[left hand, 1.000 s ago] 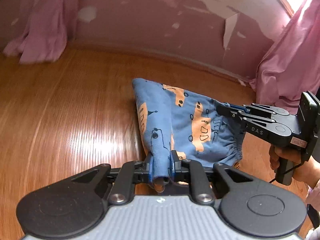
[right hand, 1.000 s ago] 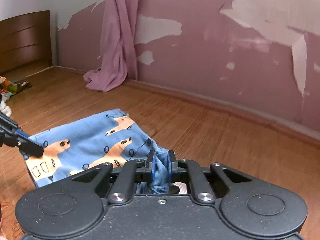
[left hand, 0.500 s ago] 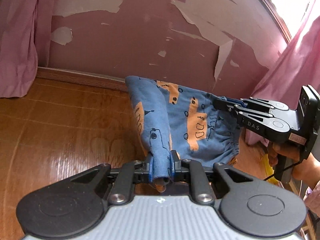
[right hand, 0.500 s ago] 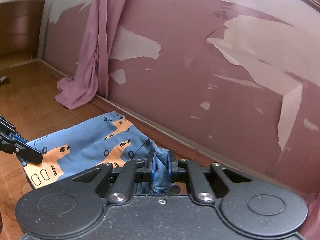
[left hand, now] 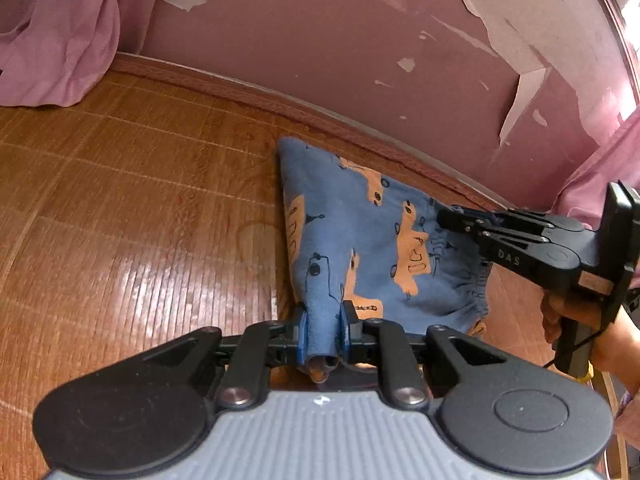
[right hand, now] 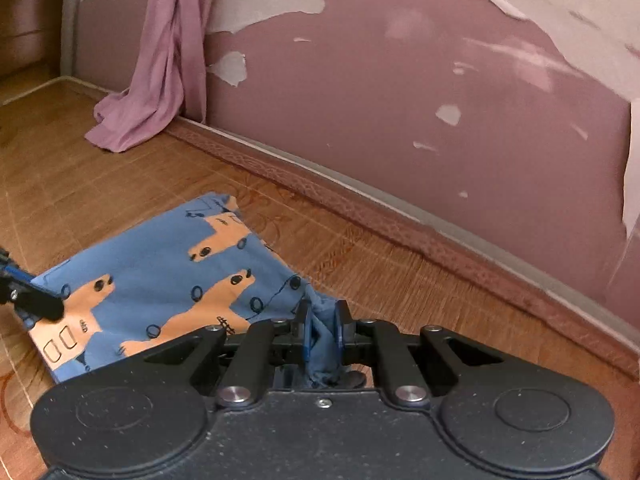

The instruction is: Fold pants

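Left gripper (left hand: 323, 326) and right gripper (right hand: 322, 334), each clamped on blue orange-printed pants (left hand: 360, 232) above wooden floor (left hand: 120, 208).

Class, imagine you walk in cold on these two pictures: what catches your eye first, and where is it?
First, the blue pants with orange animal prints, stretched between the left gripper and the right gripper, each clamped on a bunched edge above the wooden floor. Behind, the pink wall is peeling in pale patches, with a pink curtain pooling at its foot.
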A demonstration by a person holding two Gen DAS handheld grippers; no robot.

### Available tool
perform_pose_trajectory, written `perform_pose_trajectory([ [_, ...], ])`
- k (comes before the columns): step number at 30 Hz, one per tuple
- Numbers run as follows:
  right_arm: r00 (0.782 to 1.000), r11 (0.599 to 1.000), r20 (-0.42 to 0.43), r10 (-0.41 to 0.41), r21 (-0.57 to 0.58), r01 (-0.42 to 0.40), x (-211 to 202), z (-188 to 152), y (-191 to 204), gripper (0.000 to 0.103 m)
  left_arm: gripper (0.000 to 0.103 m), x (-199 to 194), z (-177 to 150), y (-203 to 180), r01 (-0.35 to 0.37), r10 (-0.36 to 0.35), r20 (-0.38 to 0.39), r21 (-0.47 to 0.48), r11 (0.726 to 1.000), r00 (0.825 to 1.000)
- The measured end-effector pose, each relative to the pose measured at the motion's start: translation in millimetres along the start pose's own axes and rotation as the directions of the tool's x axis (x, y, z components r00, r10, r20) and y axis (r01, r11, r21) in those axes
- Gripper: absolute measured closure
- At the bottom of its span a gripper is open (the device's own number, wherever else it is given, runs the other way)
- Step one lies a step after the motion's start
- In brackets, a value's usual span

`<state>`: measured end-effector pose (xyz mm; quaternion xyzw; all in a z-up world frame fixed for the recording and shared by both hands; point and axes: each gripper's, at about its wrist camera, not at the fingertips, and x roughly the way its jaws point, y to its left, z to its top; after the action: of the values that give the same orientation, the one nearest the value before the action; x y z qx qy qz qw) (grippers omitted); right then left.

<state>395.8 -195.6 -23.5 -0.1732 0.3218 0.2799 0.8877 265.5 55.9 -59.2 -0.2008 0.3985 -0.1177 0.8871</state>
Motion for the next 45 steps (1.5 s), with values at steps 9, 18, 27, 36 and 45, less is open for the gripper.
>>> perform_pose_trajectory([
  [9,0.997,0.997,0.026,-0.068,0.043,0.067,-13.6,2.4,-2.8,0.046,0.044,-11.1,6.1,-5.5,-0.014,0.014,0.0,0.054,0.998,1.0],
  [18,0.98,0.987,0.147,-0.135,0.108,0.119,-74.5,4.2,17.7,0.013,0.01,-61.2,9.8,-34.7,-0.097,0.074,0.148,0.156,0.983,0.986],
  [27,0.944,0.966,0.263,-0.199,0.216,0.144,-154.7,-7.7,42.6,0.001,0.0,-122.3,-15.0,-56.9,-0.237,0.183,0.304,0.153,0.959,0.935],
  [36,0.914,0.932,0.302,-0.27,0.32,0.169,-214.4,-46.1,89.0,0.001,0.0,-137.5,-48.6,-73.6,-0.325,0.258,0.301,0.198,0.925,0.918],
  [45,0.922,0.898,0.244,-0.3,0.397,0.187,-242.1,-92.4,115.9,0.001,0.0,-150.3,-79.7,-76.1,-0.359,0.28,0.329,0.211,0.909,0.902],
])
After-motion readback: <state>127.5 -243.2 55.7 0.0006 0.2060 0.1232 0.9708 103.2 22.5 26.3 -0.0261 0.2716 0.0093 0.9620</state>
